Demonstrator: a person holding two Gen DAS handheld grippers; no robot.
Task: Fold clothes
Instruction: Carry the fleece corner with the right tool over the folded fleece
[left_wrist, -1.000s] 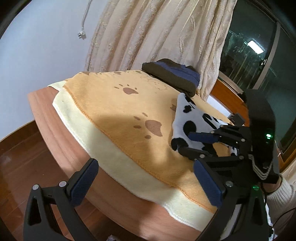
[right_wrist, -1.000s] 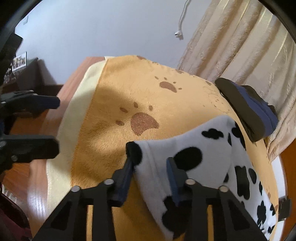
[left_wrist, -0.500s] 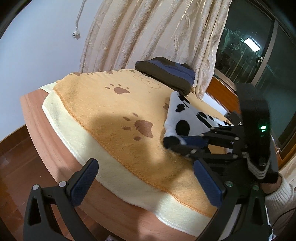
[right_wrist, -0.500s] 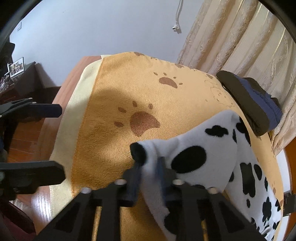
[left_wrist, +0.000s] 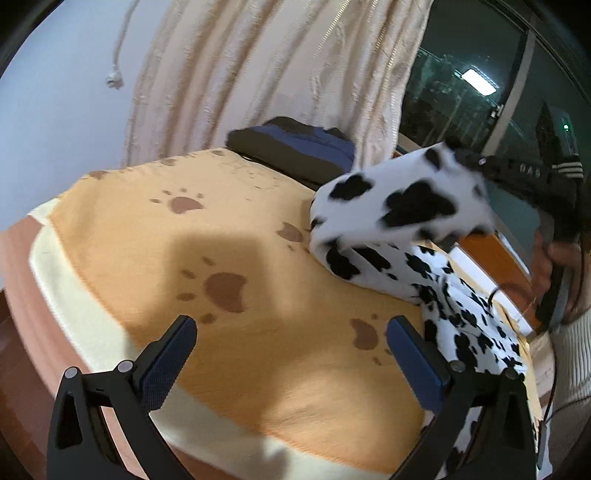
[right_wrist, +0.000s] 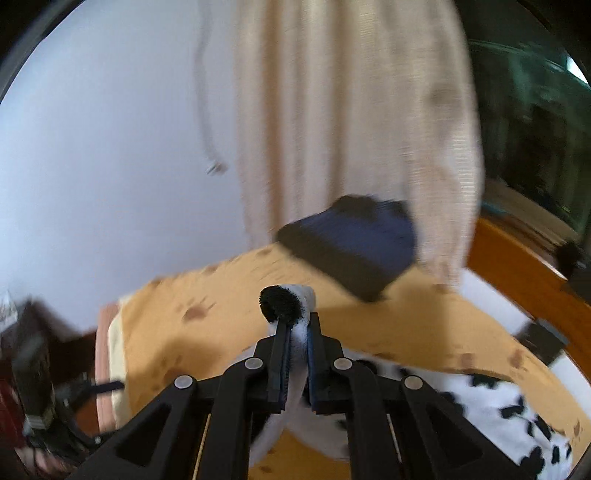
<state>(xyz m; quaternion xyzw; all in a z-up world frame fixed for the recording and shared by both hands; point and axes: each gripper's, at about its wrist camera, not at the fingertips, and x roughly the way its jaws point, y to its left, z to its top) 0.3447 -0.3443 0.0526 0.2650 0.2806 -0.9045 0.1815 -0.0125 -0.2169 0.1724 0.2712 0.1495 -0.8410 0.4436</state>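
Observation:
A white garment with black cow spots (left_wrist: 402, 206) lies on an orange paw-print blanket (left_wrist: 184, 258) over a table. My right gripper (right_wrist: 297, 328) is shut on a corner of this garment (right_wrist: 286, 304) and holds it lifted above the blanket; in the left wrist view the gripper (left_wrist: 469, 160) shows at the upper right with the cloth hanging from it. The rest of the garment (right_wrist: 517, 413) trails on the blanket. My left gripper (left_wrist: 291, 354) is open and empty, low over the blanket's near part.
A folded dark blue and black garment (left_wrist: 295, 147) lies at the blanket's far edge by a beige curtain (left_wrist: 295, 74). The wooden table edge (left_wrist: 22, 295) drops off at the left. A dark window (left_wrist: 480, 85) is at the right.
My right gripper closed on the spotted garment's corner and lifted it up and to the right. My left gripper moved forward over the blanket, still open.

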